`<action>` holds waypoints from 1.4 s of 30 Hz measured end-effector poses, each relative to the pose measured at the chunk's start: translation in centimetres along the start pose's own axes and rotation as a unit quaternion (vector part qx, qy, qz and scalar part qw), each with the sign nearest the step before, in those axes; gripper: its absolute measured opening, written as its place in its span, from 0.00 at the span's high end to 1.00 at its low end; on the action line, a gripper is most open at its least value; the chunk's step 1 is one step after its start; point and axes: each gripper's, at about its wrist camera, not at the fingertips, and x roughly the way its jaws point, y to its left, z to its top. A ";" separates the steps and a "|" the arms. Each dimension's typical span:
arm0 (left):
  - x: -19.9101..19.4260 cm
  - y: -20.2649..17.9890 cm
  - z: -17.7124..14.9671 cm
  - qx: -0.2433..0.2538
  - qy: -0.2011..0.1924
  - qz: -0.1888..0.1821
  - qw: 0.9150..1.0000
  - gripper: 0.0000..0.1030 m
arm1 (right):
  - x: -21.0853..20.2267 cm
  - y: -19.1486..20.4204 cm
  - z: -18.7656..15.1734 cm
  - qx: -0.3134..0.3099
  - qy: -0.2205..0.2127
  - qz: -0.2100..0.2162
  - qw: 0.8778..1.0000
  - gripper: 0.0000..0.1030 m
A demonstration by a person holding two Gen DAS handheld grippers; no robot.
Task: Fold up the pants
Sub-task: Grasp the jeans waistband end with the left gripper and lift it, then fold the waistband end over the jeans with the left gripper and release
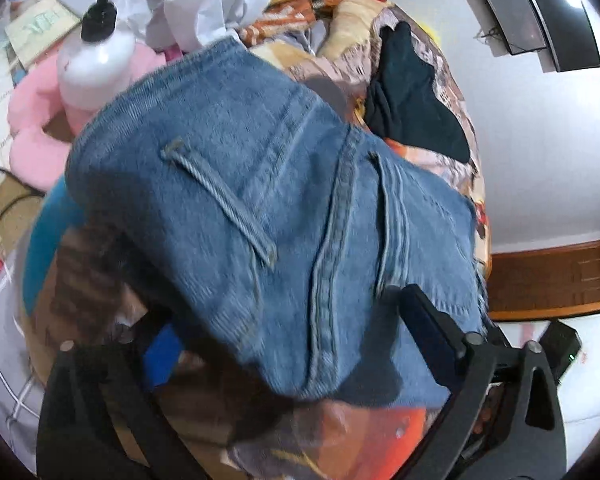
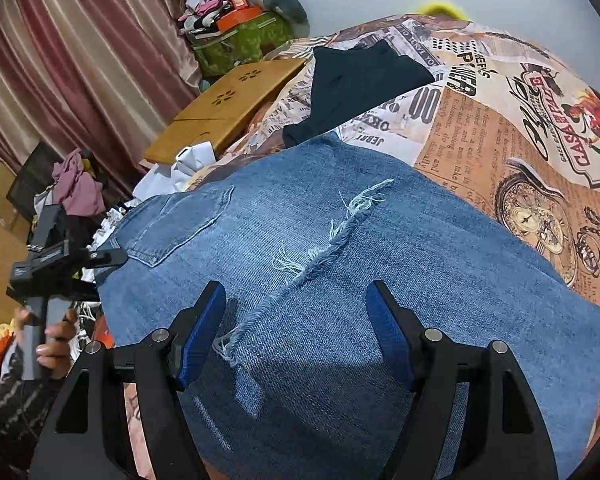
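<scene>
Blue denim pants (image 2: 340, 280) lie on a newspaper-print bedspread (image 2: 520, 132), with a back pocket at the left and a frayed hem edge across the middle. My right gripper (image 2: 296, 324) is open just above the denim, its blue pads either side of the frayed edge, holding nothing. In the left wrist view the waistband end of the pants (image 1: 260, 184) with a belt loop fills the middle, draped over and between my left gripper (image 1: 268, 320), whose fingers stand wide apart. The left gripper also shows in the right wrist view (image 2: 100, 258) at the pants' left edge.
A black garment (image 2: 360, 84) lies on the bedspread beyond the pants. A wooden lap tray (image 2: 228, 108), white paper (image 2: 188, 164) and clutter sit at the far left. A white pump bottle (image 1: 94, 56) and a pink plush (image 1: 32, 128) lie beside the bed.
</scene>
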 end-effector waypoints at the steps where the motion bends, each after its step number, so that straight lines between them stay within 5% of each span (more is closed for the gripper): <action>1: -0.1 -0.1 0.3 0.003 -0.010 0.008 1.000 0.17 | 0.0 0.0 0.0 0.001 0.000 0.001 1.000 0.32; 3: -0.3 -0.1 1.0 0.002 -0.023 0.033 0.999 0.45 | -0.1 -0.1 0.1 0.004 0.002 0.002 1.000 0.32; 9: -1.9 -2.7 2.3 0.049 -0.069 0.065 0.994 0.70 | -2.0 -1.3 0.4 0.035 -0.007 0.009 0.999 0.33; 14: -5.3 -8.7 2.7 0.125 -0.141 0.093 0.978 0.75 | -5.3 -3.3 0.2 0.043 -0.030 -0.019 0.998 0.33; 24: -9.9 -25.2 0.2 0.275 -0.241 0.044 0.930 0.78 | -11.5 -9.5 -3.5 0.058 -0.028 -0.108 0.992 0.33; 34: -6.9 -38.5 -6.7 0.395 -0.223 -0.010 0.891 0.79 | -12.5 -14.9 -10.3 0.095 0.024 -0.134 0.986 0.33; 42: 1.0 -43.8 -11.7 0.437 -0.120 -0.016 0.891 0.79 | -12.8 -15.7 -12.5 0.120 0.013 -0.095 0.988 0.32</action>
